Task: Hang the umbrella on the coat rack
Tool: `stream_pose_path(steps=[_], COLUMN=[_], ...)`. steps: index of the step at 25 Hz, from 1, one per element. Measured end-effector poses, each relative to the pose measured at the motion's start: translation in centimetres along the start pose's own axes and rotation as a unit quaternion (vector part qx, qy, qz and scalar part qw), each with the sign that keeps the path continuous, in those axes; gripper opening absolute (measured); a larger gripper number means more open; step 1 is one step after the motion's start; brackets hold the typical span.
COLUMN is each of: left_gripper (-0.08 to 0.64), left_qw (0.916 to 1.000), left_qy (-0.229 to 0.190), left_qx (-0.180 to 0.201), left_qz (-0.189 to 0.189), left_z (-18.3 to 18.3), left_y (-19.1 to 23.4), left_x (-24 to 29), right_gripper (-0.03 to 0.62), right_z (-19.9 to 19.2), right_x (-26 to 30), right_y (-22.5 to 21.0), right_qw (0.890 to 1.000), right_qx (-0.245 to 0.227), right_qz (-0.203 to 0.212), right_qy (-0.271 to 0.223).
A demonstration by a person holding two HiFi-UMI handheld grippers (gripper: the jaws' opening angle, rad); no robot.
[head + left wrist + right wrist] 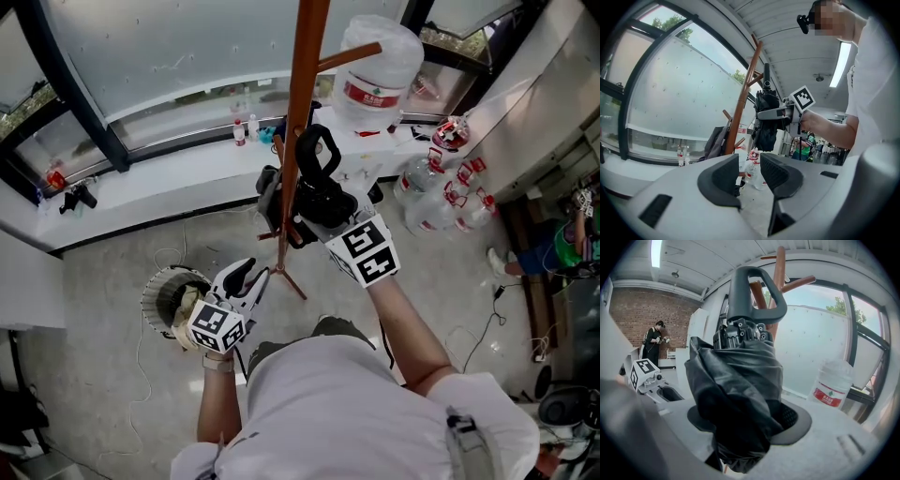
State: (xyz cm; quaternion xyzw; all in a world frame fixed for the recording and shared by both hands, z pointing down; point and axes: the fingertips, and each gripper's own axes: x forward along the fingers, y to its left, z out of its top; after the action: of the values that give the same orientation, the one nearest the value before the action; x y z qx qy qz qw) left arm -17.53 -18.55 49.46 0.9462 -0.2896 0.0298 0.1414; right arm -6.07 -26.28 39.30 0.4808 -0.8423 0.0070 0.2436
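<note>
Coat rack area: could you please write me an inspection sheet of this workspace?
Surface: grey floor, white window ledge.
Job's things: black folded umbrella held up beside brown wooden coat rack, not hung yet.
Clutter: clear water jugs on floor, small bottles on ledge.
Grippers: right gripper shut on umbrella; left gripper open, empty.
Cables: thin pale cable across floor.
Surroundings: curved frosted window; person standing in background.

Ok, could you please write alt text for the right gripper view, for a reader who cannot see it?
The right gripper grips a folded black umbrella between its jaws, the loop handle pointing up in front of the brown wooden coat rack. Behind, a large water bottle stands near a big window.
</note>
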Motion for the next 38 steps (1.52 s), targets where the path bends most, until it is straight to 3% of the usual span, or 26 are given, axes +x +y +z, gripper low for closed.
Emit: stream_pose_path(steps=[22,38], left_gripper=[0.126,0.126], left_qw=[0.9941,0.9821], left_qy=[-0.007,-0.011], left_qx=[-0.042,-0.072], left_qz=[0.1,0.174], left_z=[-3.3,-5.7], left_y=[-0.3,-0.3], left_x=[-1.8,-4.3], right_gripper=[0.284,0.296], right_z=[-2.0,-2.9], right_x=[4.3,7.3], right_y=[-0.8,-0.2], right_qw=[0.999,0.997], right_qx=[0.0,0.017], right_qz=[0.052,0.067], right_qy=[0.002,-0.022])
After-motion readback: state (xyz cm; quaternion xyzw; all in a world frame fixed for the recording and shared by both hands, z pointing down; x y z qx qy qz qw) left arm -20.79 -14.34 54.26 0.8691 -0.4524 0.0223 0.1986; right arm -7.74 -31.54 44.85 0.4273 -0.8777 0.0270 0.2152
